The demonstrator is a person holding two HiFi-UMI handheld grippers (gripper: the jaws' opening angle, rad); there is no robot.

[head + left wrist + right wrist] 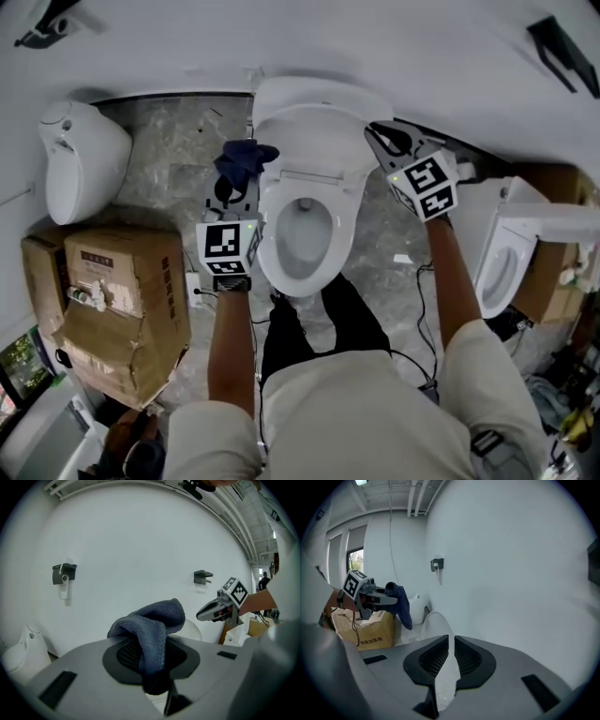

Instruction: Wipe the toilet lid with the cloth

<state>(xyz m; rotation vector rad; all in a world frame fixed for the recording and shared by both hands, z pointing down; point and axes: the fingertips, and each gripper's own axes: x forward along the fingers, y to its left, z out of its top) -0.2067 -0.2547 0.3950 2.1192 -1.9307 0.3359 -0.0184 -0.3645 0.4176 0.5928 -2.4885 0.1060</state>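
Blue cloth [246, 157] sits bunched in the clamped left gripper [236, 183], at centre frame just left of the upright toilet lid [314, 98]. Right gripper [382, 141], jaws together and empty, hovers at the lid's right edge. Cardboard box [112, 281] stands lower left.

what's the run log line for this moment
phase: pre-wipe | left gripper: jaws shut on blue cloth, beside toilet lid | right gripper: jaws together, at lid's other side | lid: upright
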